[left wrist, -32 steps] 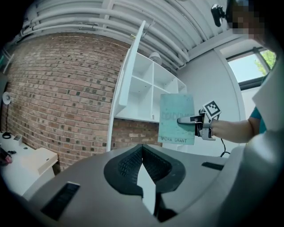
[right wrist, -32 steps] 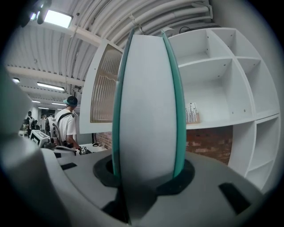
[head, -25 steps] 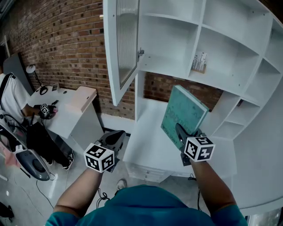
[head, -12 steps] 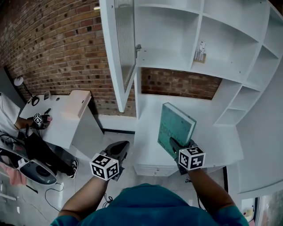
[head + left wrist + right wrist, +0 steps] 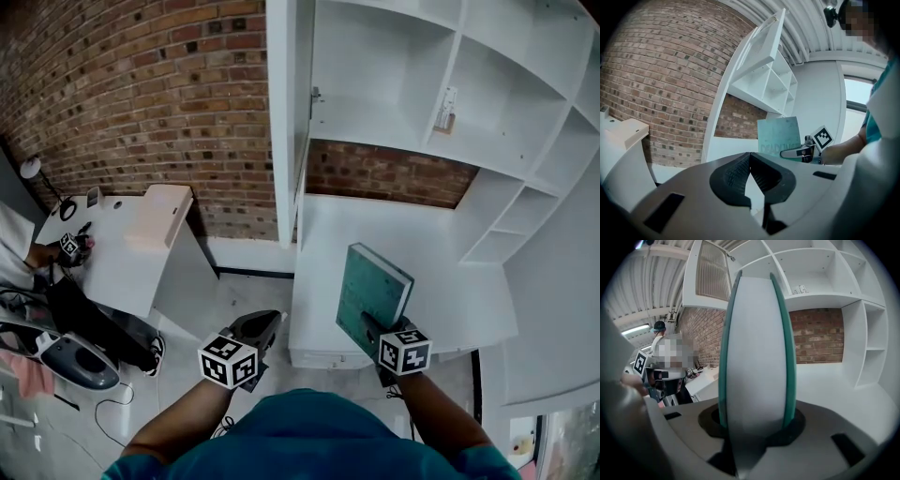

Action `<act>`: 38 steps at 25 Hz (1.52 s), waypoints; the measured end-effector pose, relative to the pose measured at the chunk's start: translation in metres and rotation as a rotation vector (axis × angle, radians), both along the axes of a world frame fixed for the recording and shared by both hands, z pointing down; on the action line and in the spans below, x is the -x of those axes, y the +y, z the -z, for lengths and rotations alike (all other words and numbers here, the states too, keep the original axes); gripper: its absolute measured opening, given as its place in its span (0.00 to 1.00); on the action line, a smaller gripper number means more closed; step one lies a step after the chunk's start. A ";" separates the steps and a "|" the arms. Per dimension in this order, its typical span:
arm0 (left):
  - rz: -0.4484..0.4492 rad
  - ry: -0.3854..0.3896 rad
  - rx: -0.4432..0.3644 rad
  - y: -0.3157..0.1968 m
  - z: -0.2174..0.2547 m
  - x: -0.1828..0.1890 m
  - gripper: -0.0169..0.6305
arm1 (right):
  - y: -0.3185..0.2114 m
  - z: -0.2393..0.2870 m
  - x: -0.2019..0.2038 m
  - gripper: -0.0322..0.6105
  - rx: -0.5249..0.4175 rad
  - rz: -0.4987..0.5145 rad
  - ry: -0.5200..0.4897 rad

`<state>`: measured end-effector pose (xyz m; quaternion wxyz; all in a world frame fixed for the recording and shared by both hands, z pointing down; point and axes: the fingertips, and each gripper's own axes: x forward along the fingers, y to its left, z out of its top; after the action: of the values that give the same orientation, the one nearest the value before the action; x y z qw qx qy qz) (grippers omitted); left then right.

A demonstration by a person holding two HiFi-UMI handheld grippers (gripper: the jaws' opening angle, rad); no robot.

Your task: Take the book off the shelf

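Teal book [image 5: 372, 292], clear of the shelf unit [image 5: 375, 127], is clamped by its lower edge in the right gripper [image 5: 368, 325]. Its long axis rises from the jaws, page edge facing that gripper, over the white counter [image 5: 450, 281]. The left gripper [image 5: 265, 326], jaws together and empty, hangs well apart on the book's left.

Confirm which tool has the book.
The right tool, its jaws clamped on the teal book. The left tool is closed with nothing between its jaws.
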<state>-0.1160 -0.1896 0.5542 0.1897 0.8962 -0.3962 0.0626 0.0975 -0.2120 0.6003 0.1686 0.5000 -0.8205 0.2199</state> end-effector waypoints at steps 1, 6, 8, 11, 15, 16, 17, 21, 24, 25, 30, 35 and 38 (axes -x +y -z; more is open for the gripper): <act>0.003 0.001 0.003 -0.001 -0.001 0.001 0.05 | -0.001 -0.002 0.000 0.31 0.006 -0.001 0.003; 0.024 0.010 0.014 -0.005 -0.004 0.004 0.05 | -0.004 -0.009 0.002 0.31 0.020 0.018 0.014; 0.028 0.015 0.014 -0.006 -0.003 0.003 0.05 | -0.005 -0.010 0.003 0.31 0.024 0.026 0.013; 0.029 0.016 0.013 -0.007 -0.002 0.003 0.05 | -0.006 -0.010 0.005 0.31 0.026 0.032 0.007; 0.034 0.016 0.015 -0.004 -0.004 0.004 0.05 | -0.004 -0.012 0.004 0.31 0.031 0.036 0.004; 0.035 0.016 0.014 -0.004 -0.004 0.004 0.05 | -0.004 -0.012 0.004 0.31 0.033 0.035 0.003; 0.036 0.017 0.013 -0.004 -0.004 0.004 0.05 | -0.004 -0.012 0.003 0.31 0.034 0.033 0.001; 0.038 0.020 0.009 -0.003 -0.002 0.005 0.05 | -0.003 -0.011 0.001 0.31 0.034 0.027 0.002; 0.039 0.022 0.008 -0.003 0.000 0.005 0.05 | -0.004 -0.011 0.001 0.31 0.038 0.027 0.007; 0.039 0.022 0.008 -0.003 0.000 0.005 0.05 | -0.003 -0.010 0.001 0.31 0.039 0.026 0.006; 0.039 0.026 0.006 0.001 0.001 0.007 0.05 | 0.001 -0.010 0.002 0.31 0.037 0.022 0.007; 0.040 0.027 0.004 0.002 0.001 0.006 0.05 | 0.003 -0.010 0.000 0.31 0.035 0.020 0.010; 0.041 0.029 0.001 0.004 0.002 0.005 0.05 | 0.004 -0.009 -0.001 0.31 0.032 0.021 0.011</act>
<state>-0.1213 -0.1856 0.5521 0.1970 0.8887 -0.4114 0.0458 0.0980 -0.2076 0.6096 0.1835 0.4898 -0.8211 0.2284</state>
